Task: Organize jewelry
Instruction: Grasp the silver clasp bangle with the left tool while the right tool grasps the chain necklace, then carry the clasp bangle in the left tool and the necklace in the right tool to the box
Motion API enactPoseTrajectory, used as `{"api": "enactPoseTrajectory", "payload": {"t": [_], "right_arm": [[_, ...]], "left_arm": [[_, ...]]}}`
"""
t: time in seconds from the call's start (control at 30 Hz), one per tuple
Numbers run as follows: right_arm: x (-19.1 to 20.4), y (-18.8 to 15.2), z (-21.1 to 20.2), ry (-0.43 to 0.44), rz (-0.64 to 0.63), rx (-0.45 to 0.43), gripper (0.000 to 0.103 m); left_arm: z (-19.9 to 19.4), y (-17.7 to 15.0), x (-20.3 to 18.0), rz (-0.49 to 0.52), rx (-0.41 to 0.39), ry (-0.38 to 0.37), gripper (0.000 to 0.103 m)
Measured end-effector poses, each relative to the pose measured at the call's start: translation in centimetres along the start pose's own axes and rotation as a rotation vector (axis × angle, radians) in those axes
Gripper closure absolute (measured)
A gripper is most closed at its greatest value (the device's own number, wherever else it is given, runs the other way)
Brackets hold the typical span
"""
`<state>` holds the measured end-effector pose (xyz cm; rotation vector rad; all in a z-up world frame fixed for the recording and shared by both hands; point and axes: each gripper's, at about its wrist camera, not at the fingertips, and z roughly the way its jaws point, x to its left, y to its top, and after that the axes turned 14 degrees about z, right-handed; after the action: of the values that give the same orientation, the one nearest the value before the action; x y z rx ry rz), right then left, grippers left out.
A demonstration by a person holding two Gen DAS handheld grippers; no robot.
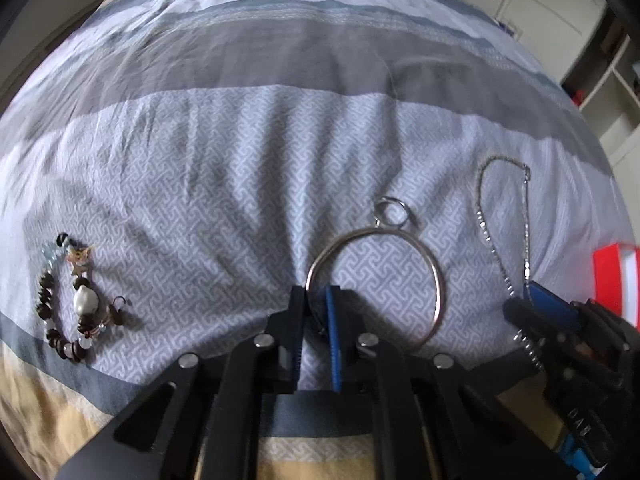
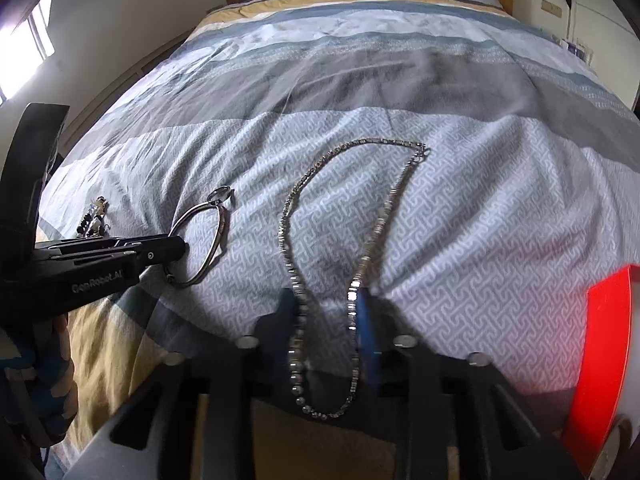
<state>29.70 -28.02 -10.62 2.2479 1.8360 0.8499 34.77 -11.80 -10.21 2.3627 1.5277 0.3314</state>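
Silver jewellery was gripped on the striped bedspread (image 1: 240, 152).
Rigid bangle (image 1: 434, 272) was pinched at its rim by the nearly closed left gripper (image 1: 316, 304); the limp, slippery chain necklace (image 2: 292, 216) was clamped across both strands by the right gripper (image 2: 330, 304).

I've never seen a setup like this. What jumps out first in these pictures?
Two black claws press down on a striped bedspread. The left claw is shut on the rim of a big silver bangle; the right claw pinches both strands of a silver chain just right of the bangle. A beaded bracelet lies untouched far left, and a bright red box glows at the right edge.
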Motion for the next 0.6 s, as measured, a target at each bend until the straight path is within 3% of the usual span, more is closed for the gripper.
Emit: {"api": "enactPoseTrajectory", "payload": {"t": [0.03, 0.07, 0.6], "right_arm": [[-0.2, -0.1, -0.1, 0.018, 0.015, 0.011, 0.096], [-0.3, -0.3, -0.3, 0.026, 0.021, 0.013, 0.097], [1.2, -4.1, -7.8, 0.075, -0.015, -0.08, 0.098]], "left_arm": [[0.0, 0.0, -0.2, 0.008, 0.005, 0.001, 0.098], [0.0, 0.1, -0.4, 0.014, 0.01, 0.0, 0.099], [-6.3, -4.6, 0.0, -0.033, -0.071, -0.012, 0.1]]}}
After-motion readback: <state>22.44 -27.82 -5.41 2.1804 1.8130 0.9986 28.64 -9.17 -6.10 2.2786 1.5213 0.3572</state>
